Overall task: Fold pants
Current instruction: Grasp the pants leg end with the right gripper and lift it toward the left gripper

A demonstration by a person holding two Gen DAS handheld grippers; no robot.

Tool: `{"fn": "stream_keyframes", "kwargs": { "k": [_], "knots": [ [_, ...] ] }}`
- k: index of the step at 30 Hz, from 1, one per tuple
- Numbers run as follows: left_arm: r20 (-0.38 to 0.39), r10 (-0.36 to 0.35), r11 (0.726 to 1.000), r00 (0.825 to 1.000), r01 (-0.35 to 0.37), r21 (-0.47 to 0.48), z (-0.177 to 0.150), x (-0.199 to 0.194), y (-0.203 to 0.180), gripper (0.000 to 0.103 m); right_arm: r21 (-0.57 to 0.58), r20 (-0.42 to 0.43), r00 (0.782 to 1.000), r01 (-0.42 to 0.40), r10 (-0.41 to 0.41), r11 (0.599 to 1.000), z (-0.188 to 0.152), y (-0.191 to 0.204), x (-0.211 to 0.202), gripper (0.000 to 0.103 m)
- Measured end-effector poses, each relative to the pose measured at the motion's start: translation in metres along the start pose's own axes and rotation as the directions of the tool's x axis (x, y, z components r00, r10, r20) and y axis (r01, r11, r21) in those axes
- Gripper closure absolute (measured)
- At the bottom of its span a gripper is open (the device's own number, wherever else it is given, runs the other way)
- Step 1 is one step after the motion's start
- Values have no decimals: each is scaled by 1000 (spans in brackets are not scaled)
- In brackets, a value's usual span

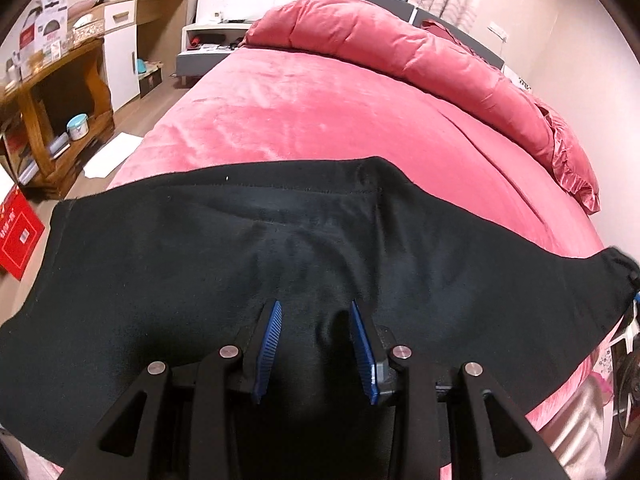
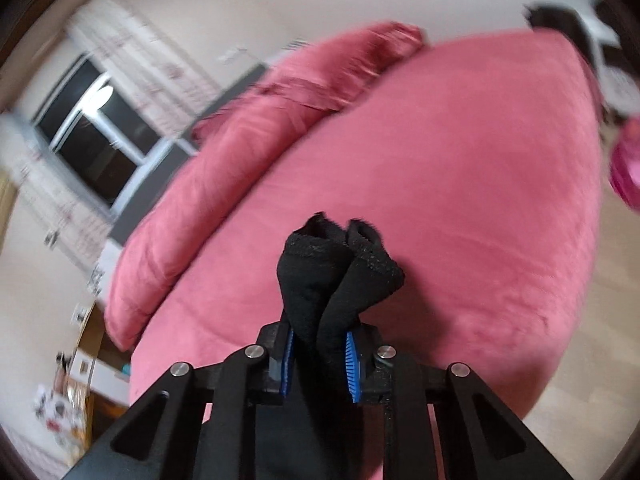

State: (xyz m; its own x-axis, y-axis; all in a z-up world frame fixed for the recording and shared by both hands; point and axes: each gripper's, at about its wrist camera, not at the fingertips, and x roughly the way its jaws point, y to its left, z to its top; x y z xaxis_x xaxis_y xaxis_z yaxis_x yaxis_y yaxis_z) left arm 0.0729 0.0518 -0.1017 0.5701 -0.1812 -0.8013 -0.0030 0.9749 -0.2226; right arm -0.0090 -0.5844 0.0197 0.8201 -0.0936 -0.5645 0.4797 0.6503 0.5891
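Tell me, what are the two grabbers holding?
The right gripper pinches a bunched end of the black pants. The left gripper stands open over the pants, holding nothing.

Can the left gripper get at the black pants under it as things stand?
Probably yes. The left gripper has its jaws apart right over the black pants, which lie spread on the pink bed, with nothing between. The right gripper is clamped on another bunched part of the cloth.

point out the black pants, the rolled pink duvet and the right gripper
black pants (image 1: 240, 248): left wrist view, flat middle.
rolled pink duvet (image 1: 400, 44): left wrist view, top.
right gripper (image 2: 320, 356): right wrist view, between fingertips.
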Motion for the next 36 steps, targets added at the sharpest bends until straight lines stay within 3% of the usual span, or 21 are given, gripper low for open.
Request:
{"fn": "stream_keyframes", "kwargs": {
  "k": [4,8,13,18,23,28,31,36],
  "knots": [
    [-7,-9,1000,1000,9,5,-1,2,0,67,-157,22,995,-89,94,984,-10,58,-24,82],
    [-7,-19,1000,1000,19,-3,-2,3,1,67,-302,0,978,-198,208,932,-29,116,-39,82],
    [-1,-32,999,999,32,-33,-3,0,8,67,-448,-113,934,-352,338,822,-72,180,-46,82],
    [8,-38,997,999,38,-67,-3,-3,15,67,-529,-243,895,-445,373,723,-120,216,-38,82],
    [11,-45,995,999,46,-83,-4,-3,17,67,-560,-390,845,-533,366,634,-168,236,-15,82],
    [12,-72,995,997,72,-73,-4,-4,12,67,-569,-548,790,-594,277,569,-231,241,17,82],
    [11,-98,993,995,99,-66,-4,-4,8,67,-581,-596,777,-592,204,558,-258,234,40,78],
    [-1,-124,991,992,124,-42,-5,-2,-2,67,-559,-663,740,-590,114,583,-283,217,68,74]
  ]
}}
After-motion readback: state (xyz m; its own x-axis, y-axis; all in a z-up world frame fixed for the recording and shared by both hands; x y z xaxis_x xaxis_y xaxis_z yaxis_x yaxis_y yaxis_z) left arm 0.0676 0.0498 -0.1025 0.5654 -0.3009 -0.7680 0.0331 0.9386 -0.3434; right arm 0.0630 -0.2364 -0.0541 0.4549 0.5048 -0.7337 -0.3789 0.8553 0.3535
